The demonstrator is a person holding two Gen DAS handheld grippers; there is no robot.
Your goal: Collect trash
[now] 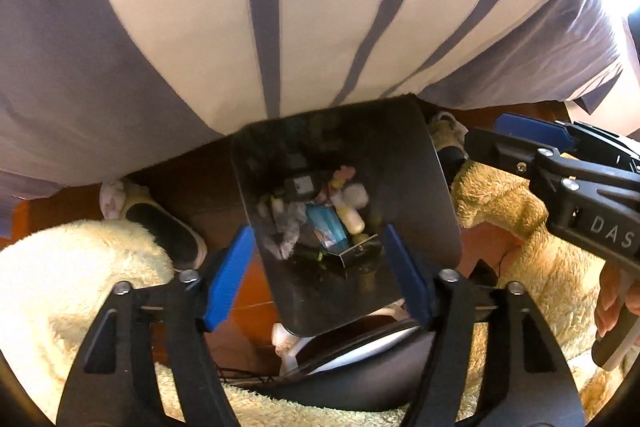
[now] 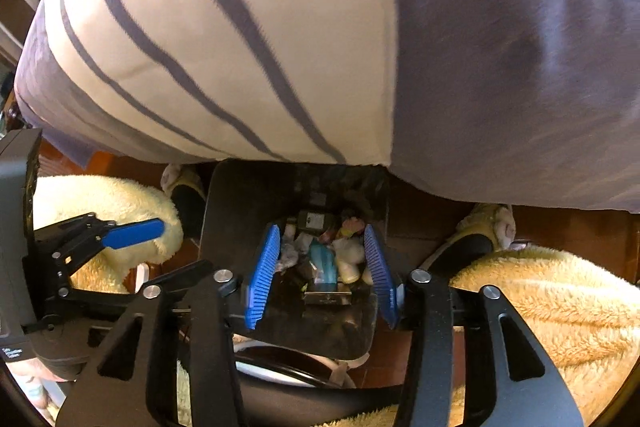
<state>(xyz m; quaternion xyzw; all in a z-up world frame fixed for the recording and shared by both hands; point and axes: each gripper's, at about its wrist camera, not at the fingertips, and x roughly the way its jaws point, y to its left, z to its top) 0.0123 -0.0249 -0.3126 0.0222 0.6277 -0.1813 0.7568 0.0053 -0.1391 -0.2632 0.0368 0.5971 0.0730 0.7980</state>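
A black bin (image 1: pixel 420 187) stands on the floor between a person's feet. Trash lies in it: a blue packet (image 1: pixel 326 227), crumpled grey tissue (image 1: pixel 286 223), a cream bottle (image 1: pixel 352 217), a small black box (image 1: pixel 302 187) and a folded metallic piece (image 1: pixel 352 253). My left gripper (image 1: pixel 320 275) points down over the bin, open, its blue pads wide apart with nothing pressed between them. My right gripper (image 2: pixel 322 275) hangs over the same bin (image 2: pixel 232 219), also open, and the blue packet (image 2: pixel 324 263) shows far below between its pads.
The person's striped shirt (image 1: pixel 320 7) fills the top of both views. Fluffy cream trouser legs (image 1: pixel 60 287) (image 2: pixel 560 307) and slippers (image 1: pixel 160 223) (image 2: pixel 472 243) flank the bin on a red-brown wood floor (image 1: pixel 248 307). A dark curved object (image 1: pixel 360 367) lies just in front of the bin.
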